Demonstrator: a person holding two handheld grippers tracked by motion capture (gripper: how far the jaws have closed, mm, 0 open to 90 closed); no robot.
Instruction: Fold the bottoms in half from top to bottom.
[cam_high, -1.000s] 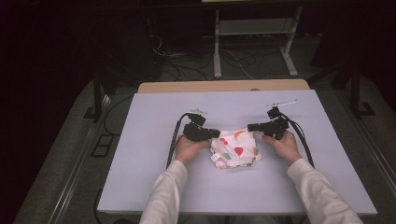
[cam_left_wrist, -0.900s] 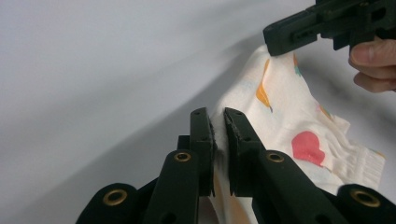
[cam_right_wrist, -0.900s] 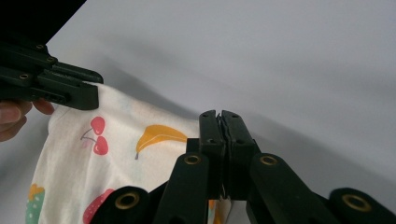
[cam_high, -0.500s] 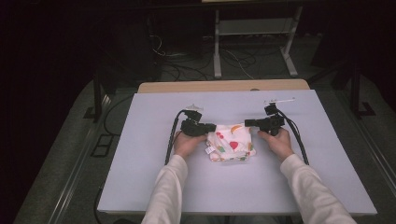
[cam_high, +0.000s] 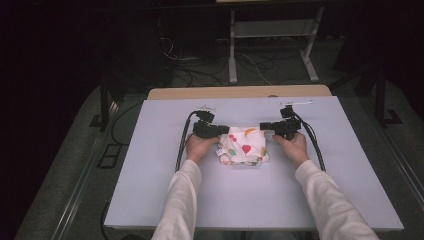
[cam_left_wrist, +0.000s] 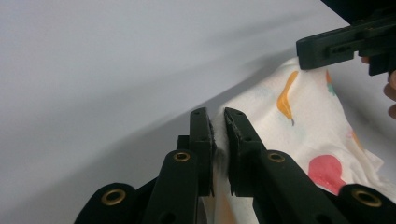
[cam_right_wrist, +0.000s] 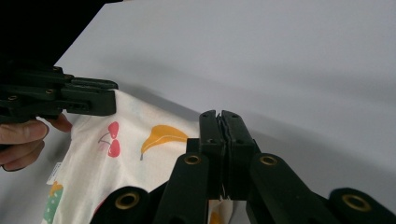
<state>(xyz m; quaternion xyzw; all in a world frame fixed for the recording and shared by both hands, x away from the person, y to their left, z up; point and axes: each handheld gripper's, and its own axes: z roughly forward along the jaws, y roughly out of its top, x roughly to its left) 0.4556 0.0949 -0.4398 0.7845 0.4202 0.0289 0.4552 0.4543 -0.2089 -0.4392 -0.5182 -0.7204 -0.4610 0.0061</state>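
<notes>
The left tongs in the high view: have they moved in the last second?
Yes. The left tongs, shut on the fruit-print cloth, have shifted toward the far wooden edge of the table, carrying that side of the cloth along.

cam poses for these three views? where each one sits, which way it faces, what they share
High view: fixed above the person's side, looking forward and down on the table; forearms enter from the bottom, left gripper and right gripper pinch the cloth.
Left gripper view: rides the left gripper, looks along its jaws shut on the cloth; right gripper beyond.
Right gripper view: rides the right gripper, jaws shut on the cloth; left gripper beyond.
Shared: the fruit-print cloth and both grippers.
</notes>
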